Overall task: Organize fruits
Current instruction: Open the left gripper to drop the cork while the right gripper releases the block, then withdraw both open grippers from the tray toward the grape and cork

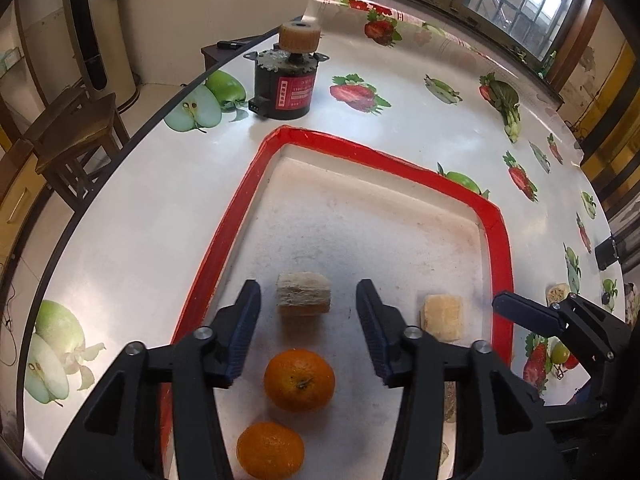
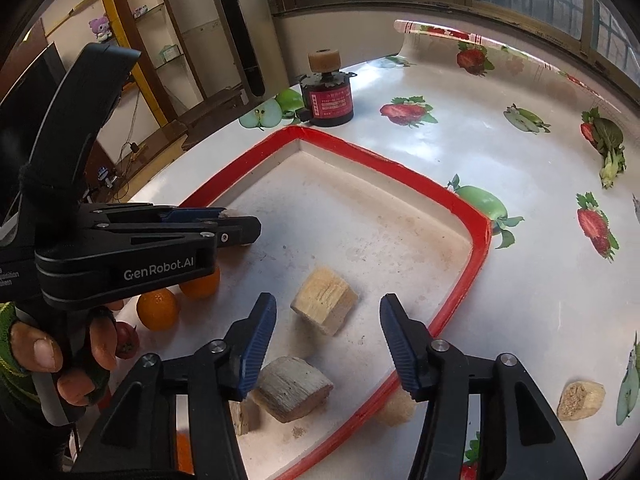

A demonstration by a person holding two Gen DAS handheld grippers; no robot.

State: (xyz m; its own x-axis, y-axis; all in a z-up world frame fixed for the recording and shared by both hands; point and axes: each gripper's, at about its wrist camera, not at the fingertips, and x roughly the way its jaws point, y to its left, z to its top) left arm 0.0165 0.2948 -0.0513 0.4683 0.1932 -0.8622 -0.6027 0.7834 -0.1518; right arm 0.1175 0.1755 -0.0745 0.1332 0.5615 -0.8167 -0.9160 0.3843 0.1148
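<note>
Left gripper [image 1: 308,304]: fingers wide, nothing held; a pale block [image 1: 303,294] sits btwn the tips, untouched. Two oranges [image 1: 299,380] lower centre, inside the red-rimmed tray [image 1: 496,216] on the desk [image 1: 140,208].

Right gripper [image 2: 328,332]: fingers wide, empty, over a tan block [image 2: 324,306] centre frame. Grey block [image 2: 292,388] just below it. Motor [image 2: 330,98] upper centre, beyond the tray.
</note>
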